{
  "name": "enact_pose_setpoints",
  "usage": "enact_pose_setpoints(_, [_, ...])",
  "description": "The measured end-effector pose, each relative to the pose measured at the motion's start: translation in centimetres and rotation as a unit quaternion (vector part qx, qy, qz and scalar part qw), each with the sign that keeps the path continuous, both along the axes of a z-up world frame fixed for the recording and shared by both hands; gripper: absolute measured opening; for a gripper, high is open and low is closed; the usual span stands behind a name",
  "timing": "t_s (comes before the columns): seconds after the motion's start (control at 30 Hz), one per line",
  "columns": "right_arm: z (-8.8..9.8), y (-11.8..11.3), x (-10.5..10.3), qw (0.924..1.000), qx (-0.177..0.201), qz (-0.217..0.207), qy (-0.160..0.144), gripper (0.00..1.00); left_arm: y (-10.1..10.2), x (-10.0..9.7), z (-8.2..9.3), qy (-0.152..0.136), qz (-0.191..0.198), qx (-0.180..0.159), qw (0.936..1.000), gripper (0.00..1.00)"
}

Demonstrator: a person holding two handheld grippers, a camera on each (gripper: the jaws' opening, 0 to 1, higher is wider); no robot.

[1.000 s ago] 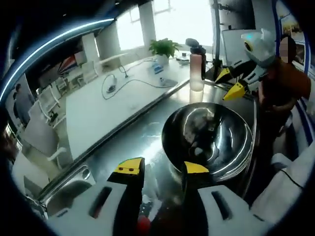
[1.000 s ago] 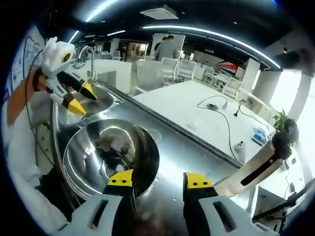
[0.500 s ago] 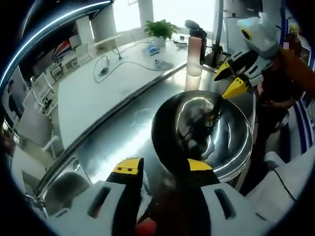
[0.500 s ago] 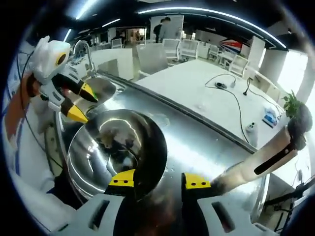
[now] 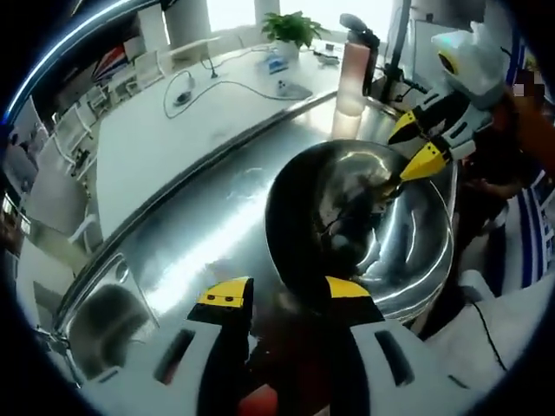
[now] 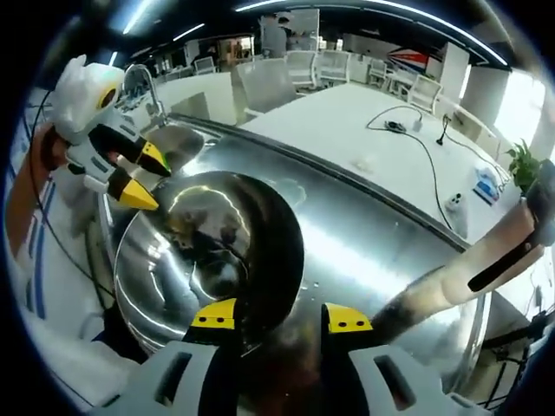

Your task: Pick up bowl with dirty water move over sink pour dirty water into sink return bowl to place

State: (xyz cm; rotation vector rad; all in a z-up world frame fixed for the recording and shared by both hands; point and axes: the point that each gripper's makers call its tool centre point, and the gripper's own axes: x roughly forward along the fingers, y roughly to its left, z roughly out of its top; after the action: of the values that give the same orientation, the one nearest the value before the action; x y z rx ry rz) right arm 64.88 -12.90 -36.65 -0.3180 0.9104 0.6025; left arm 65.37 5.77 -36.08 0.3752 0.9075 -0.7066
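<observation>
In the left gripper view the sink (image 5: 104,316) lies at the lower left, sunk into the steel worktop (image 5: 199,243), and it sits lower and nearer the edge of the view than one second ago, because the camera has come closer to the bowl. The left gripper (image 5: 282,295) has its two yellow-tipped jaws standing apart, and the near rim of the steel bowl (image 5: 364,225) passes just at the right jaw; I cannot tell if the jaws really press on the rim. The bowl stands on the worktop near its front edge, and it looks bigger in the view than before. Dark, dirty water is seen inside it. On the far side of the bowl the other gripper reaches to the rim with its yellow tips, closer to the rim than one second ago. Behind them stand a pink bottle (image 5: 354,65) and a green plant (image 5: 290,26). In the right gripper view the left gripper (image 6: 139,178) comes in from the left and its tips touch, or nearly touch, the far rim of the bowl (image 6: 208,251); earlier they were clearly apart from it. The faucet (image 6: 139,82) rises behind it. The right gripper (image 6: 282,319) holds its jaws apart, and the bowl's near rim lies between them.
</observation>
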Motion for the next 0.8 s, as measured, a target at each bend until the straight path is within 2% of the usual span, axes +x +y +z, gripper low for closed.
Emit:
enact_pose_setpoints(0.1, [-0.7,-0.1,-0.1,0.9999,-0.016,0.004,0.004,0.31,-0.1,-0.2,-0.8,0.012,-0.006,0.013,0.9998,0.29])
enact_pose_setpoints(0.23, [-1.1,-0.2,-0.2,0.9997,-0.018,-0.006,0.018,0.30,-0.6,-0.2,-1.0,0.021,-0.002,0.002,0.9998,0.30])
enact_pose_setpoints(0.3, [-1.4,-0.5,-0.5,0.9989,-0.017,-0.022,0.037,0.27,-0.5,-0.5,-1.3,0.024,-0.001,0.013,0.9996,0.30])
enact_pose_setpoints(0.47, [-1.7,-0.5,-0.3,0.9988,-0.023,-0.022,0.038,0.24,-0.4,-0.5,-1.8,0.035,0.002,0.023,0.9991,0.28])
enact_pose_setpoints(0.6, [-2.0,-0.3,-0.2,0.9986,-0.022,-0.022,0.042,0.24,-0.2,-1.1,-2.3,0.044,0.006,0.032,0.9985,0.24])
enact_pose_setpoints(0.7, [-2.5,-0.3,-0.3,0.9982,-0.025,-0.024,0.048,0.23,-0.2,-1.5,-2.6,0.060,0.019,0.025,0.9977,0.18])
enact_pose_setpoints(0.8, [-2.6,0.0,-0.4,0.9986,-0.026,-0.017,0.043,0.23,-0.2,-1.7,-2.6,0.064,0.024,0.025,0.9973,0.14])
